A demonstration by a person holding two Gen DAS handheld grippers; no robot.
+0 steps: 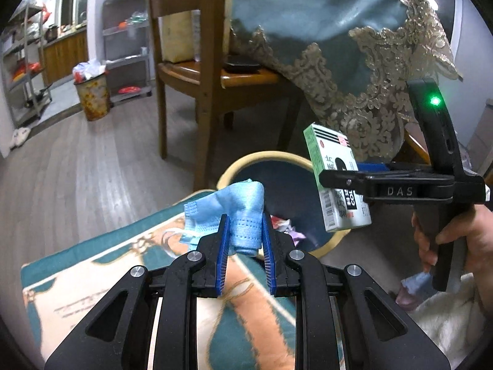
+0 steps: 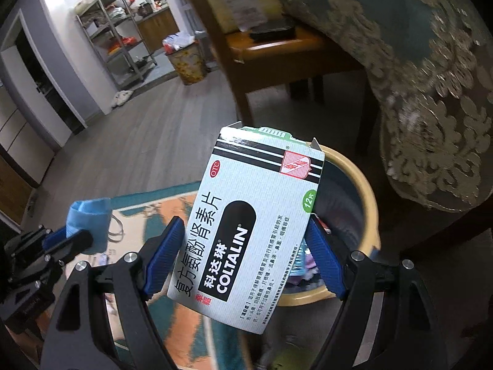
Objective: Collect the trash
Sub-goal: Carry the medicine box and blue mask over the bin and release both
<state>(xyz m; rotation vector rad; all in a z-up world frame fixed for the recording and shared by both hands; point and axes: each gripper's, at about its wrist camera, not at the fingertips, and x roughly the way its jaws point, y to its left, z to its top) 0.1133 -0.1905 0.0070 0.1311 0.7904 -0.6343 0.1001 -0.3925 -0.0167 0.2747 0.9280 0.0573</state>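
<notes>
Before us stands a wooden chair (image 1: 197,71) on the grey plank floor (image 1: 92,160), a dark flat object (image 1: 242,63) lying on its seat. Beside it hangs a teal tablecloth (image 1: 323,21) edged in gold lace. We see a patterned teal and orange rug (image 1: 101,265), metal shelving (image 1: 128,43) against the far wall, and pale slippers (image 2: 121,97) near it

The right gripper (image 2: 243,256) is clamping a white and green medicine box (image 2: 246,231) marked COLTALIN between its blue pads, holding it tilted above the yellow-rimmed bin (image 2: 368,197). At lower left, the left gripper (image 2: 71,237) is pinching a crumpled blue face mask (image 2: 89,215) over the teal and orange rug (image 2: 172,206).
</notes>
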